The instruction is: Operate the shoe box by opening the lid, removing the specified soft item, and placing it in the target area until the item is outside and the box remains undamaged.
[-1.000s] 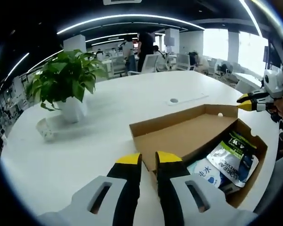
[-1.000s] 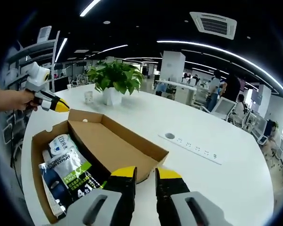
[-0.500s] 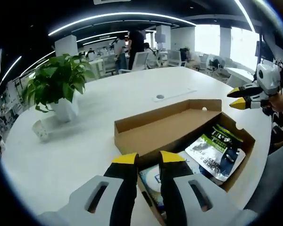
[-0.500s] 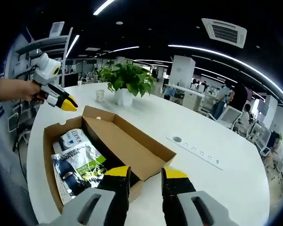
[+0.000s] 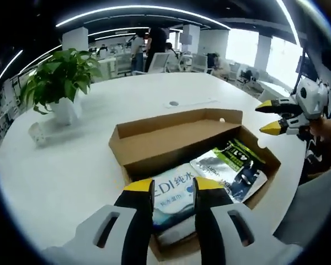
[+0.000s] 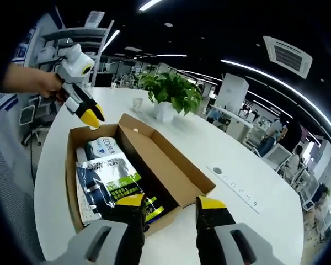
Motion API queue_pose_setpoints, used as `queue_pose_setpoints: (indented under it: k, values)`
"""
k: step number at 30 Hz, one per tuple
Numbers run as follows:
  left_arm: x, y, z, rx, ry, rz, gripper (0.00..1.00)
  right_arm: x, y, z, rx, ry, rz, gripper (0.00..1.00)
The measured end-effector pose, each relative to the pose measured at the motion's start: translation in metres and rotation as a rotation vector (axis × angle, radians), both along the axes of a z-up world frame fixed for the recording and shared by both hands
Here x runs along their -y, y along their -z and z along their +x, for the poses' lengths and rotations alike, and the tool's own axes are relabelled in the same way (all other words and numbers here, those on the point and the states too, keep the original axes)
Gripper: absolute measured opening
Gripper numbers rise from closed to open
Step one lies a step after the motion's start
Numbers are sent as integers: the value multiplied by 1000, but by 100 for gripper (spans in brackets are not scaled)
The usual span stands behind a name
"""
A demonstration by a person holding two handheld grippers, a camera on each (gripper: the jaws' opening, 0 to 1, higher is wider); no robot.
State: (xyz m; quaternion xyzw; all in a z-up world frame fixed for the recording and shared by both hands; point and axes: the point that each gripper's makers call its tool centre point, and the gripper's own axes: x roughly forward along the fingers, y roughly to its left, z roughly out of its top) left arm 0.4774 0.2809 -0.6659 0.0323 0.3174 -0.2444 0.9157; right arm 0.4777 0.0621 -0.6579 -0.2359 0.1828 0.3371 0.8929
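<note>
In the left gripper view, a potted plant [image 5: 58, 83] stands at ten o'clock on the white counter [image 5: 71, 160], with a small cup [image 5: 37, 132] just beside it. The open shoe box [image 5: 176, 146] lies at the centre, its lid [image 5: 171, 135] folded back toward twelve o'clock. Inside lie two soft packs: a white-and-blue water pack [image 5: 174, 193] and a green-and-dark pouch [image 5: 231, 165], side by side. The left gripper [image 5: 174, 190] hangs over the near edge of the box above the white-and-blue pack, jaws parted and holding nothing. At three o'clock the right gripper [image 5: 267, 117] comes in, held by a hand [image 5: 325, 130], jaws spread and empty.

The right gripper view sees the box [image 6: 132, 165] from the other end, with the green-and-dark pouch [image 6: 113, 182] nearest and the white-and-blue pack [image 6: 102, 146] beyond. The right gripper [image 6: 172, 205] has its jaws apart, empty, over the box's near wall. At ten o'clock the left gripper [image 6: 91, 117] points down at the box's far corner. This view adds a power strip [image 6: 234, 186] set in the counter at three o'clock.
</note>
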Motion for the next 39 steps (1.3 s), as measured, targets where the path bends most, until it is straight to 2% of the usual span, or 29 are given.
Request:
queue_pose_setpoints:
  k: [15, 27, 39]
  values:
    - [30, 15, -29, -131, 47, -32, 27, -6, 8, -21, -12, -53, -6, 37]
    - [40, 30, -36, -192, 54, -62, 25, -11, 14, -35, 0, -84, -27, 38]
    - [59, 43, -40, -266, 64, -110, 23, -13, 16, -42, 12, -109, -35, 38]
